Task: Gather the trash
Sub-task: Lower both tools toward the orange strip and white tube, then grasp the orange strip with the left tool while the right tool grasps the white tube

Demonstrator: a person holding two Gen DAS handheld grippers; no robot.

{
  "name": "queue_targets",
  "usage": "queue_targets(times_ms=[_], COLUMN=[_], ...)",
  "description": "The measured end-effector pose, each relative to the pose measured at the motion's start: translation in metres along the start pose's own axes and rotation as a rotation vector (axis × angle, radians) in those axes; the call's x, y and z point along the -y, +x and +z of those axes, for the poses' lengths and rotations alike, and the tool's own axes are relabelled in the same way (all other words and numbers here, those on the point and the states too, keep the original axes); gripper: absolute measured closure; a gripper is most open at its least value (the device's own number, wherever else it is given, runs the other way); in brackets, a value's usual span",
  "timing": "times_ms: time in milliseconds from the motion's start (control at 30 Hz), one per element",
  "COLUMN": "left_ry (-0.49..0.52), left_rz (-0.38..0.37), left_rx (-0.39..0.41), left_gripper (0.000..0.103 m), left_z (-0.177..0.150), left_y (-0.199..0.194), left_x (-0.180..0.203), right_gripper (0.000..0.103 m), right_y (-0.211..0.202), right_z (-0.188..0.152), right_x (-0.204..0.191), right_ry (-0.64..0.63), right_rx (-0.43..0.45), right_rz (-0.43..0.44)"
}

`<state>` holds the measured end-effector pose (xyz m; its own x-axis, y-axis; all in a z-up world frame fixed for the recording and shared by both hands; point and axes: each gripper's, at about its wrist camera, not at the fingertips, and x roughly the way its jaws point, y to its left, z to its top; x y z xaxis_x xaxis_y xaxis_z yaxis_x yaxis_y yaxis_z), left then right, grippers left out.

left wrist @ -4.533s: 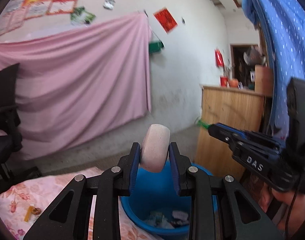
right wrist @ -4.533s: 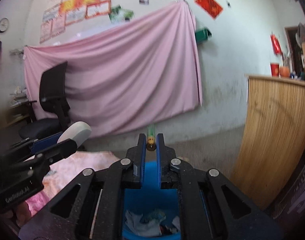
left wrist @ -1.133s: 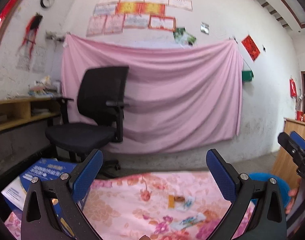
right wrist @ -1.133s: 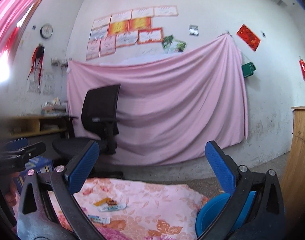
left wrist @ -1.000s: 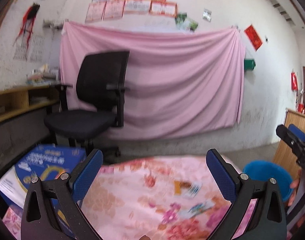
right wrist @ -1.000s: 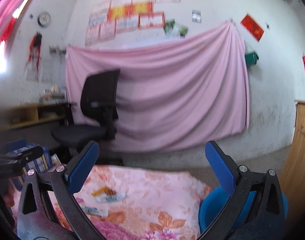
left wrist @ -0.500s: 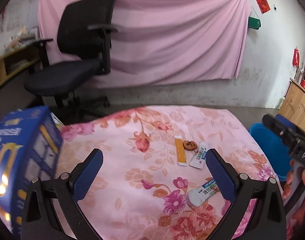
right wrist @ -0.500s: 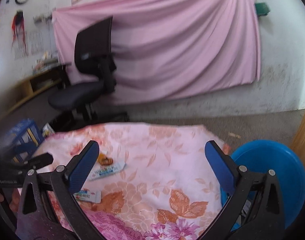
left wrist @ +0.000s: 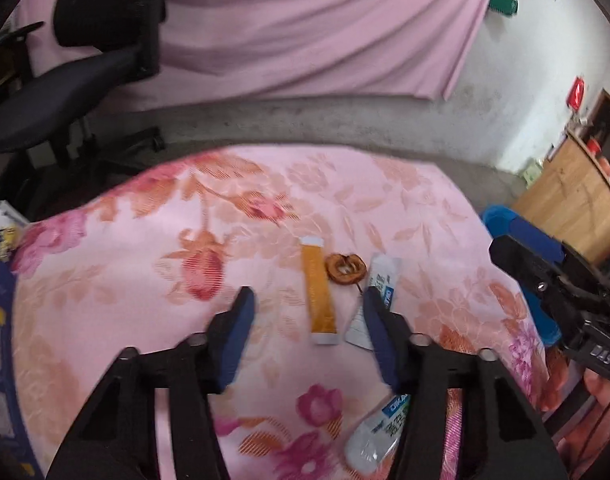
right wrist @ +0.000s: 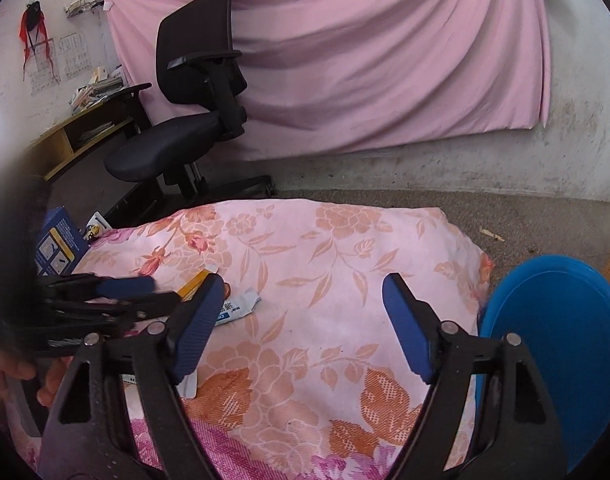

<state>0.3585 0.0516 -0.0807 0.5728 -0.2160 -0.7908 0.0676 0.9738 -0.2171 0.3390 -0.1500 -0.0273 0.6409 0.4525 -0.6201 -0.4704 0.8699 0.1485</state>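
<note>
On the pink flowered cloth [left wrist: 145, 280] lie an orange sachet [left wrist: 318, 292], a brown pretzel-shaped scrap [left wrist: 344, 267], a white and blue wrapper [left wrist: 375, 296] and another white packet [left wrist: 379, 436] nearer me. My left gripper [left wrist: 307, 300] is open low over the cloth, its fingers either side of the orange sachet. My right gripper [right wrist: 301, 284] is open and empty above the cloth [right wrist: 325, 264], with the white wrapper [right wrist: 239, 307] by its left finger. The blue bucket [right wrist: 561, 344] stands at the cloth's right end.
A black office chair [right wrist: 193, 100] stands behind the cloth before a pink wall drape [right wrist: 365, 52]. A blue printed box [right wrist: 55, 246] sits at the left edge. A wooden cabinet [left wrist: 573, 196] rises behind the bucket [left wrist: 501, 218]. Grey floor runs along the wall.
Both grippers let go of their trash over the bucket, opened and swung left to the cloth. In the last half second both tipped down, and the left one narrowed around the orange sachet.
</note>
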Motion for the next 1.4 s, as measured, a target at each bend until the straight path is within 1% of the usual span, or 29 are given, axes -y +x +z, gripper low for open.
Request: queue_targets(times_ms=[67,133,167,200,233,267,333,400,533,633,733,800,900,1033,1067,1200,1300,1333,1400], left_ry=[0.013,0.026,0.028,0.028,0.018,0.009,-0.01,-0.019,-0.015,-0.01,-0.052,-0.095,-0.158,-0.174,-0.172,-0.183,-0.189,-0.187,-0.181], left_rz=[0.016,0.043,0.057,0.07,0.084,0.086,0.064,0.063,0.067,0.095,0.119,0.111,0.077,0.066,0.066,0.052,0.045,0.046,0.052], left_rx=[-0.01,-0.011,-0.011,-0.011,-0.01,-0.011,-0.011,-0.009,-0.008,0.006,0.032,0.044,0.052,0.053,0.051,0.045,0.044,0.044,0.045], left_gripper=[0.061,0.066,0.072,0.076,0.085,0.09,0.092,0.101,0.102,0.102,0.102,0.102,0.102,0.102,0.102,0.102,0.102,0.102,0.102], left_z=[0.002,0.001,0.0,-0.001,-0.002,-0.003,-0.004,-0.005,-0.008,-0.013,-0.023,-0.029,-0.036,-0.034,-0.034,-0.035,-0.038,-0.038,-0.038], left_y=[0.006,0.007,0.007,0.008,0.007,0.007,0.006,0.003,-0.003,-0.014,-0.027,-0.035,-0.046,-0.049,-0.049,-0.05,-0.051,-0.052,-0.053], left_x=[0.002,0.004,0.004,0.003,0.0,-0.003,-0.009,-0.012,-0.013,-0.013,-0.022,-0.033,-0.05,-0.053,-0.053,-0.054,-0.055,-0.055,-0.054], right_gripper=[0.0,0.0,0.0,0.0,0.0,0.0,0.0,0.0,0.001,0.004,0.007,0.008,0.008,0.007,0.006,0.006,0.008,0.01,0.018], right_y=[0.001,0.003,0.004,0.006,0.009,0.011,0.016,0.02,0.025,0.03,0.035,0.036,0.045,0.068,0.071,0.073,0.07,0.069,0.067], right_z=[0.0,0.0,0.001,0.001,0.001,0.0,0.0,-0.001,-0.002,-0.002,-0.004,-0.004,-0.005,-0.006,-0.007,-0.009,-0.011,-0.011,-0.012], right_x=[0.0,0.001,0.001,0.001,0.001,0.001,0.001,0.001,0.003,0.0,-0.013,-0.023,-0.038,-0.048,-0.05,-0.066,-0.067,-0.066,-0.063], right_ry=[0.004,0.009,0.009,0.01,0.01,0.01,0.012,0.021,0.045,0.039,0.017,-0.003,-0.019,0.02,0.016,-0.08,-0.119,-0.122,-0.127], right_rx=[-0.006,-0.019,-0.024,-0.033,-0.046,-0.054,-0.078,-0.097,-0.122,-0.157,-0.192,-0.206,-0.242,-0.312,-0.321,-0.332,-0.335,-0.336,-0.334], right_rz=[-0.001,-0.002,-0.003,-0.004,-0.005,-0.006,-0.001,0.003,0.029,0.05,0.09,0.106,0.14,0.184,0.176,0.105,0.091,0.093,0.088])
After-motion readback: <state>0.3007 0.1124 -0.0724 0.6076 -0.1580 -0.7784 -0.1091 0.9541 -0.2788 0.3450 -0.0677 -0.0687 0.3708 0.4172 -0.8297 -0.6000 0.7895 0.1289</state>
